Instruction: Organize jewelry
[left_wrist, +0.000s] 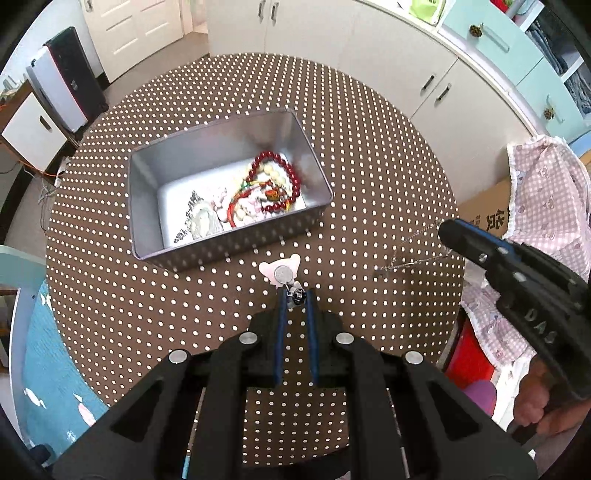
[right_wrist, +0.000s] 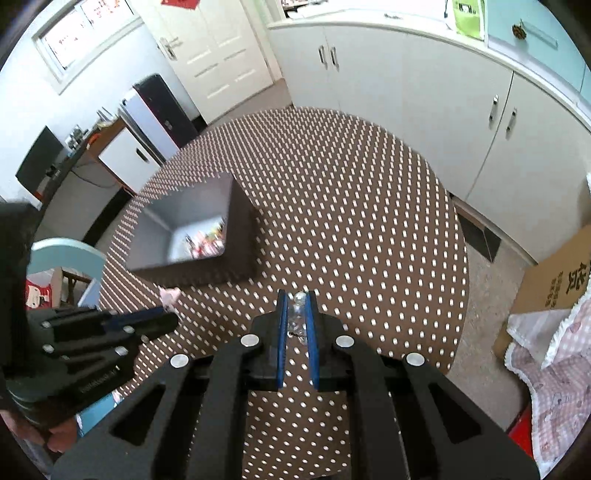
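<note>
Gripping a small dark charm (left_wrist: 297, 297) between its blue pads, the left gripper (left_wrist: 295, 295) is narrowed on it just short of the tin (left_wrist: 229, 243). A pink-white badge (left_wrist: 279, 270) with a round metal center hangs off that charm and lies on the dotted cloth (left_wrist: 184, 314), between the fingertips and the tin's near wall.

The right gripper (right_wrist: 296, 306) is likewise pinched in, holding a thin silver chain (right_wrist: 298, 321) between its pads. In the left wrist view the chain (left_wrist: 413, 247) trails from that gripper (left_wrist: 445, 227) down toward the cloth, to the right of the tin and well apart from it; its lower end sits near the cloth, though contact cannot be made out.

The tin stands open on the cloth. Inside it, toward its right end, lies a red bead bracelet (left_wrist: 284, 177) mixed with pale beads (left_wrist: 273, 175) and red cord; a white piece (left_wrist: 201, 221) lies nearer the tin's front wall.
</note>
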